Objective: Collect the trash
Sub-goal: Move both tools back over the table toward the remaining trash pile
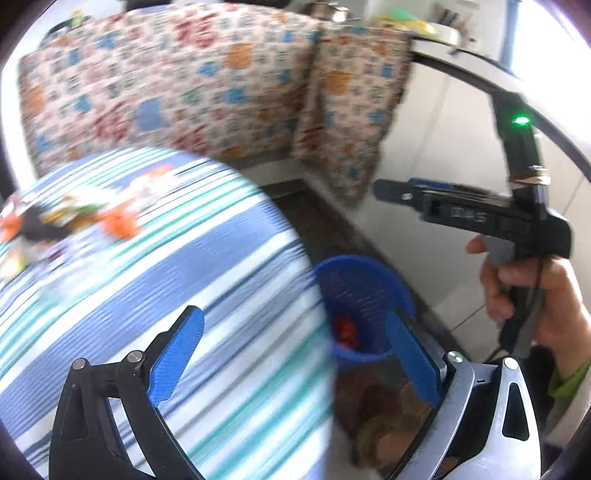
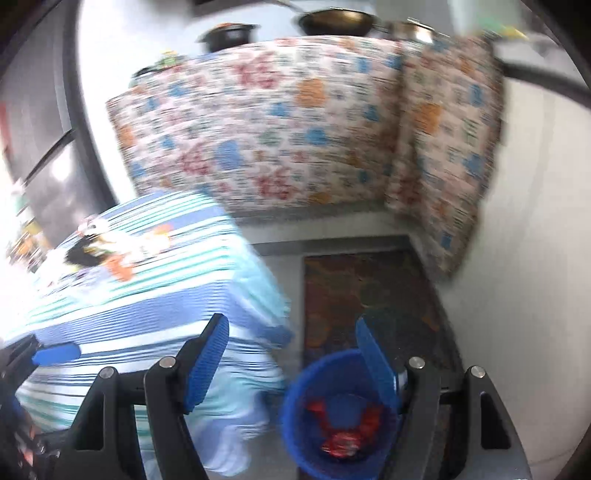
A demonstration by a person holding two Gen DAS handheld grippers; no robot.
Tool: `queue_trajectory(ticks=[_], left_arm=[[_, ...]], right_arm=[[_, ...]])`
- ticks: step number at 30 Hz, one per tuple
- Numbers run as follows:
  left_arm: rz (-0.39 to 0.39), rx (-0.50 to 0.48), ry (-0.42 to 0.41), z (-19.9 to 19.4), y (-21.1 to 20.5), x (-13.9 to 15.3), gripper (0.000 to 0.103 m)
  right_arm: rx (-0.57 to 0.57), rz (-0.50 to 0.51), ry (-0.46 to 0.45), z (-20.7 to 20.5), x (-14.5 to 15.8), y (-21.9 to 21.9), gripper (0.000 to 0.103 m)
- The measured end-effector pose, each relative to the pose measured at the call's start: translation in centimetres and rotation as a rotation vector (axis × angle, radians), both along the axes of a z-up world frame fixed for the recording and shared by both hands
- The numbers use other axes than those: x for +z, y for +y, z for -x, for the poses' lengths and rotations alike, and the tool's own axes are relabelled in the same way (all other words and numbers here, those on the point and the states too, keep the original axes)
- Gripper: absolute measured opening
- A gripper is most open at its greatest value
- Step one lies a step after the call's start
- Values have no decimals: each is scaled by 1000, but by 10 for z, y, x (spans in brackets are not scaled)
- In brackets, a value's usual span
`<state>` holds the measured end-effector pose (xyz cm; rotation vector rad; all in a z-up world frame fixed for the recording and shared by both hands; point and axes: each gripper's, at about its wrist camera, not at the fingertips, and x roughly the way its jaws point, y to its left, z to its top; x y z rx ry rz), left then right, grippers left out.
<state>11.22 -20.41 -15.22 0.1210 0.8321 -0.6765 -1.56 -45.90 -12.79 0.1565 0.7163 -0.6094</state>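
A blue mesh bin [image 2: 303, 406] stands on the floor beside the table, with red wrappers [image 2: 340, 439] lying in its bottom. My right gripper [image 2: 291, 365] hangs open above the bin's rim, and nothing is between its blue pads. My left gripper [image 1: 295, 350] is open wide and empty, over the table's edge with the bin [image 1: 362, 291] just beyond. On the blue-striped tablecloth [image 1: 166, 280] lies a blurred heap of wrappers [image 1: 74, 218]. The left wrist view also shows the right gripper [image 1: 388, 190] from the side, held by a hand [image 1: 517, 291].
A floral cloth [image 2: 277, 129] drapes over a counter behind the table, with pans [image 2: 336, 20] on top. A dark patterned mat [image 2: 369, 295] covers the floor under the bin. A white wall [image 2: 524, 258] closes the right side.
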Motion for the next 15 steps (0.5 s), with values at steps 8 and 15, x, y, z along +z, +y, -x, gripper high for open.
queue_trajectory(ticks=[8, 15], left_arm=[[-98, 300, -13, -34, 149, -19, 99], [-129, 535, 42, -68, 239, -36, 99]], right_arm=[[253, 15, 111, -88, -57, 117, 73], [323, 24, 193, -124, -100, 158, 74]])
